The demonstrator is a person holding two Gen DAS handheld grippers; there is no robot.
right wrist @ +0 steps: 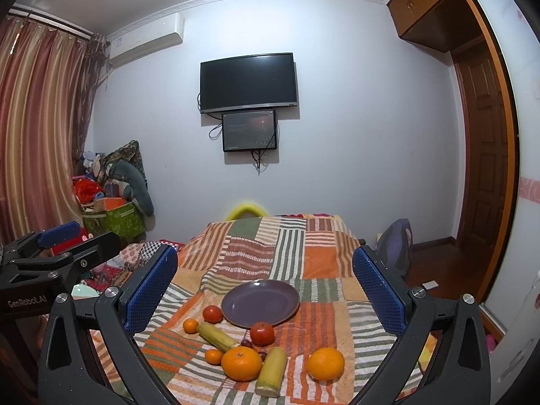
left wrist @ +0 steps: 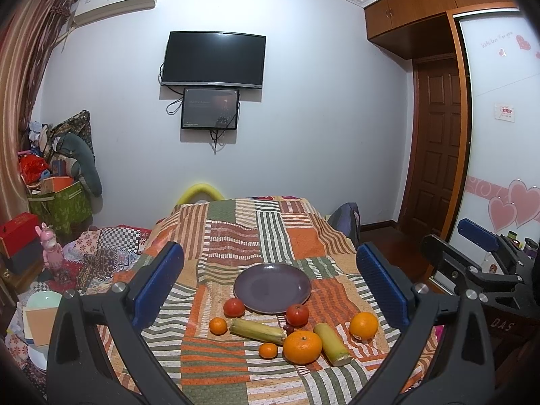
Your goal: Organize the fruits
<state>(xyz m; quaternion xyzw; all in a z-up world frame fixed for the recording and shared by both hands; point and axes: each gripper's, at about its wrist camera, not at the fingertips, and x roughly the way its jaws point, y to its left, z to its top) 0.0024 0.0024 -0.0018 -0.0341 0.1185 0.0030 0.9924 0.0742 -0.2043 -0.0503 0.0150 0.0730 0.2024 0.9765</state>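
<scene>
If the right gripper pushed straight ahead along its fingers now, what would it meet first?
Probably nothing nearby: the open right gripper points level above the fruit and the purple plate, toward the far wall. Depth is unclear, so the far blanket might intervene.

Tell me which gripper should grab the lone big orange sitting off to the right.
Right, probably. In the right wrist view the orange lies close to the right gripper, near its right finger; the left gripper sits further left. Both are open and empty; the plate is bare.
</scene>
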